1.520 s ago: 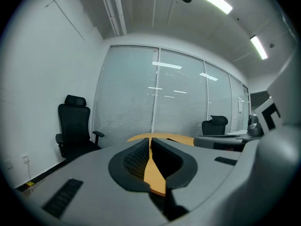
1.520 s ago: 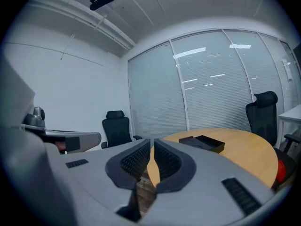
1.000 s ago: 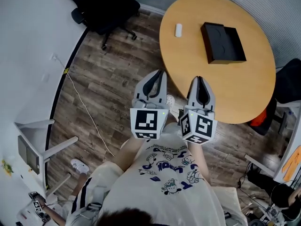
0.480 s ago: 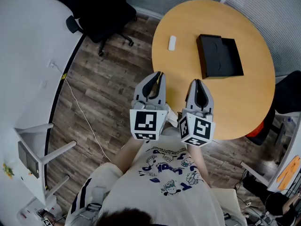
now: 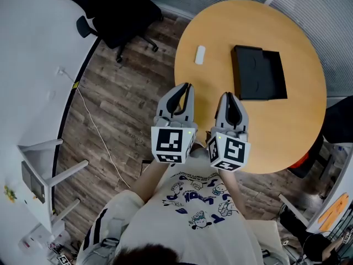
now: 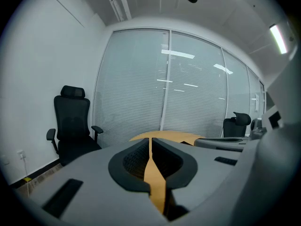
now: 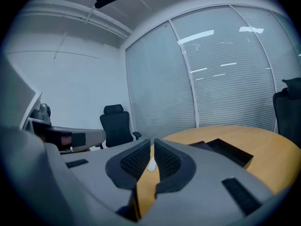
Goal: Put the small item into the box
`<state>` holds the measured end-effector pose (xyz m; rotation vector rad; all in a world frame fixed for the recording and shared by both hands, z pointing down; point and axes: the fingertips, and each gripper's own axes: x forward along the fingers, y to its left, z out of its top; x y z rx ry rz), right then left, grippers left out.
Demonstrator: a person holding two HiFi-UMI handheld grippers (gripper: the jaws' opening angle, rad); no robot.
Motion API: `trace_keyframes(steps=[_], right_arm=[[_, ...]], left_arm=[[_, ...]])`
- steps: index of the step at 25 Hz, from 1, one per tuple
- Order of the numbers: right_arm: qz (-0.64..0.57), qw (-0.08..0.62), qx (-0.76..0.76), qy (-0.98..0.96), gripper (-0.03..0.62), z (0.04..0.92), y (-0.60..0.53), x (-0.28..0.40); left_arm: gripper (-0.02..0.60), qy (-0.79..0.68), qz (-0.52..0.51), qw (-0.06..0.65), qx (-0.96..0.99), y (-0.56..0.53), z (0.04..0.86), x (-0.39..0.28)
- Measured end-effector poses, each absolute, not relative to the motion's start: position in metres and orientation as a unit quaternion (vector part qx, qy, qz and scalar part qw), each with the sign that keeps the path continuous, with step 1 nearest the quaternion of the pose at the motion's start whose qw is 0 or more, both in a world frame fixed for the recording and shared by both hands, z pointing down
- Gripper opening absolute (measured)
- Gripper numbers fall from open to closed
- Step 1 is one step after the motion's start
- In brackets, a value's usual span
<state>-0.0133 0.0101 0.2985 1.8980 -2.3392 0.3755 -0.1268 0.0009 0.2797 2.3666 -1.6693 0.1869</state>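
Note:
A small white item (image 5: 200, 54) lies on the left part of the round wooden table (image 5: 287, 126). To its right sits an open black box (image 5: 258, 72). Both grippers are held side by side in front of the person, pointing at the table. My left gripper (image 5: 185, 86) is shut and empty, with its tips at the table's near-left edge. My right gripper (image 5: 229, 94) is shut and empty over the table's near part. In the right gripper view the white item (image 7: 152, 164) shows just beyond the right gripper (image 7: 153, 142), with the black box (image 7: 225, 150) to the right. The left gripper (image 6: 151, 140) faces the table (image 6: 164, 136).
A black office chair (image 5: 118, 10) stands on the wood floor left of the table. A white cable (image 5: 94, 120) runs across the floor, and white furniture (image 5: 38, 170) stands at the left. A second chair (image 6: 235, 124) is beyond the table, by the blinds.
Both grippers have moved forward toward the table together, still shut. The table, white item and box now sit closer to their tips.

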Motion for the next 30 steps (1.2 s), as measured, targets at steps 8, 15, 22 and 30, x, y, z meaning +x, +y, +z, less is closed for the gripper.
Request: trace_keyframes(steps=[8, 15, 22, 30], right_arm=[[0.142, 0.059, 0.619, -0.770, 0.044, 0.313, -0.011, -0.013], [0.152, 0.066, 0.624, -0.764, 0.044, 0.321, -0.029, -0.015], [0.157, 0.078, 0.633, -0.754, 0.044, 0.331, -0.053, -0.015], [0.177, 0.093, 0.644, -0.738, 0.044, 0.350, -0.074, -0.013]], left_arm=[[0.031, -0.574, 0.078, 0.140, 0.803, -0.019, 0.295, -0.124], [0.031, -0.567, 0.089, 0.154, 0.804, -0.043, 0.308, -0.124], [0.031, -0.547, 0.101, 0.185, 0.810, -0.074, 0.329, -0.119], [0.031, -0.527, 0.120, 0.230, 0.809, -0.097, 0.361, -0.112]])
